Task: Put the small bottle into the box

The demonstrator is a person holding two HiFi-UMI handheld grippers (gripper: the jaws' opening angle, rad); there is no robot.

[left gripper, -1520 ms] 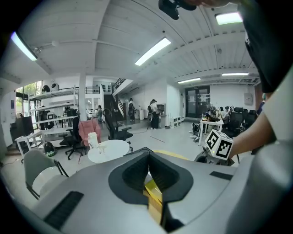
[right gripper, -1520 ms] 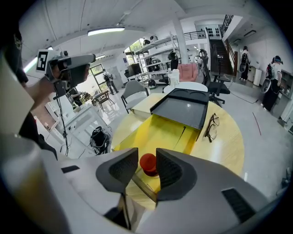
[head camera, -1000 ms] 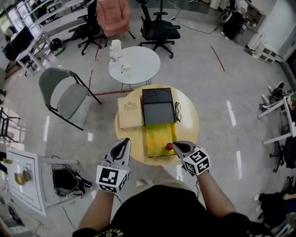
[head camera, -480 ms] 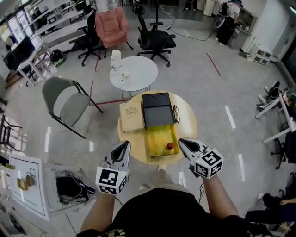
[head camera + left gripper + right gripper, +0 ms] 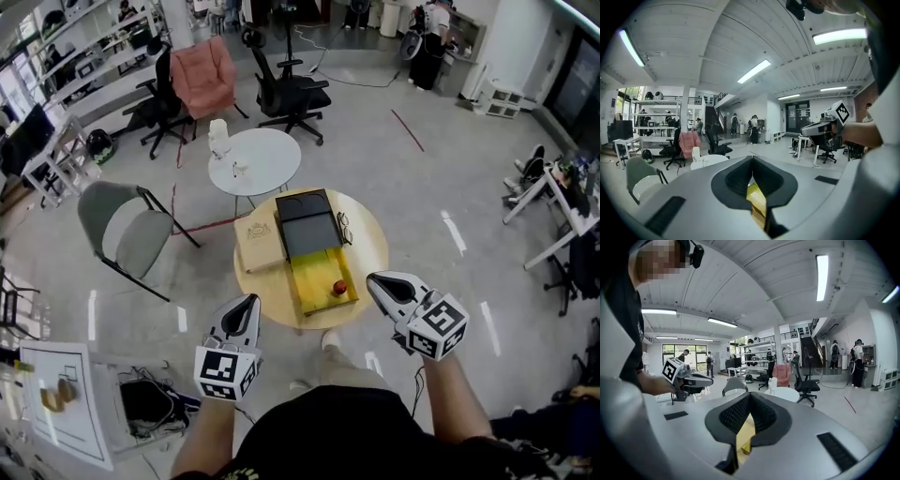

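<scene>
Small red bottle (image 5: 339, 288) on yellow surface (image 5: 314, 275) (front right), black box (image 5: 309, 228) behind

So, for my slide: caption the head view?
Left gripper and right gripper, both shut, near the table with small bottle.

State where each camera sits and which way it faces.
Head view: on the person's head, facing steeply down at the wooden table; torso, forearms, left claw and right claw show.
Left gripper view: on the left claw, looking along its shut jaws across the room; right claw at right.
Right gripper view: on the right claw, along its shut jaws; left claw at left.
Shared: both gripper views see the pink chair and white table.
</scene>
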